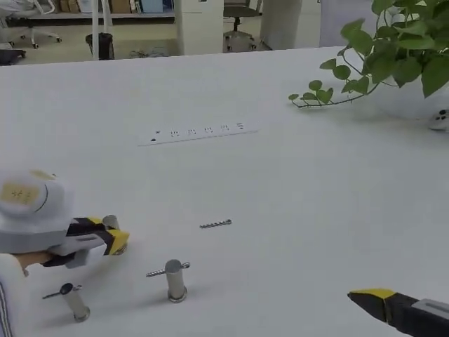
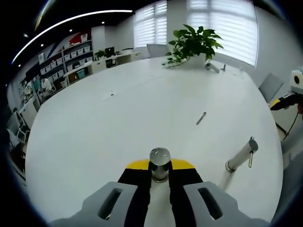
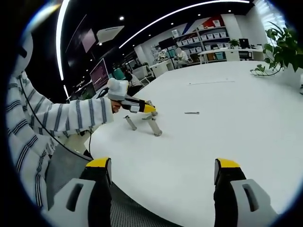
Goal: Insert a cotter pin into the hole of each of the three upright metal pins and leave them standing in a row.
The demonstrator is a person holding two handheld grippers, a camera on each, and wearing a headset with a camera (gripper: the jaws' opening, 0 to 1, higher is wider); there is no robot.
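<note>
At the lower right corner of the head view, the yellow tip of the right gripper point(image 1: 372, 298) pokes in above the white tabletop point(image 1: 316, 203). In its own view the right gripper point(image 3: 163, 165) has its jaws spread wide with nothing between them, and it is well apart from all the pins.

Along the bottom edge of the head view, at left, stands the near-left pin point(image 1: 74, 302) with a cotter pin through its head. To its right, the middle pin point(image 1: 175, 281) stands upright, also with a cotter pin through its hole. In the right gripper view these two stand side by side point(image 3: 130, 123) point(image 3: 155, 127), just below the left gripper point(image 3: 142, 108), which is held out from a striped sleeve point(image 3: 71, 118).

Slightly farther up the left side of the head view, the left gripper point(image 1: 116, 240) is clamped on the held pin point(image 1: 111, 223). In the left gripper view this metal pin point(image 2: 160, 158) stands upright between the yellow-tipped jaws, which press against its sides, with its round top above them. No cotter pin can be seen in it.

Beyond the middle pin, near the frame's centre, the loose cotter pin point(image 1: 215, 225) lies flat on the tabletop, apart from both grippers. Farther back lies a white power strip point(image 1: 200, 132), and a leafy plant point(image 1: 393, 49) sits at the upper right.
</note>
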